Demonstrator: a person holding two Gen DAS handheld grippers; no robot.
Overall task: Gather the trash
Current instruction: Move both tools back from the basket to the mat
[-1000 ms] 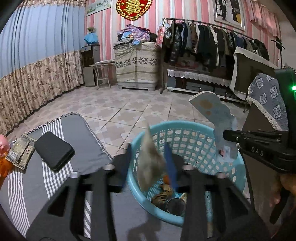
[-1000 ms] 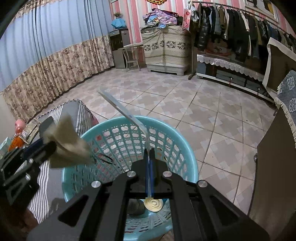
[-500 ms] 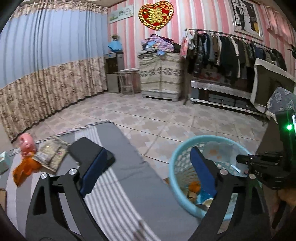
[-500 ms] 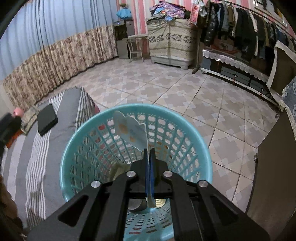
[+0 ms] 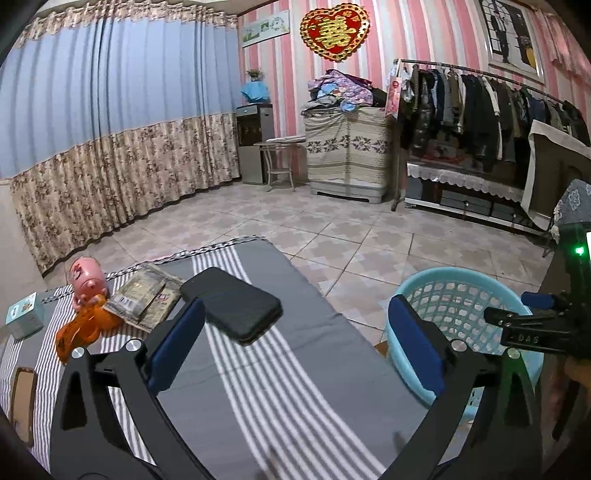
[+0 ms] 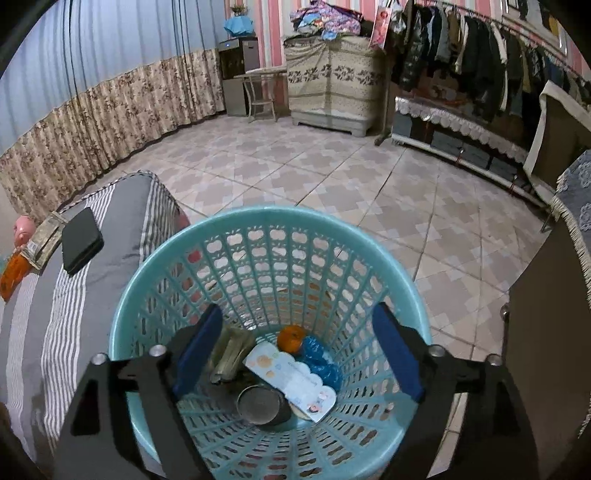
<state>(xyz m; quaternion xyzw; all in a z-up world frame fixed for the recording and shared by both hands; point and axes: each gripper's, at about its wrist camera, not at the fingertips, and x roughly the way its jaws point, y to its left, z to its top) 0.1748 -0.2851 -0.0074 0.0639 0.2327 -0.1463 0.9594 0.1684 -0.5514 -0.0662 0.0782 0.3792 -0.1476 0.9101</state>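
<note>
Both claws gaping, empty: right gripper (image 6: 297,347) over basket (image 6: 155,280), drop done; left gripper (image 5: 295,347) next targets wrapper (image 5: 142,297) ahead-left.

basket (image 5: 458,280) partly hidden, box (image 5: 24,315) label unreadable

"DAS" on right claw (image 5: 532,338), 囍 on heart wall ornament (image 5: 334,29)

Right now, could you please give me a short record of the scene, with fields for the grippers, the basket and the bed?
left hand-held gripper: open, holding nothing, over the striped bed
right hand-held gripper: open, holding nothing, above the basket
basket: turquoise, on the tiled floor beside the bed
basket contents: paper card, tin can, orange item, blue wrapper
on bed: black case, flat packet, orange wrapper
</note>
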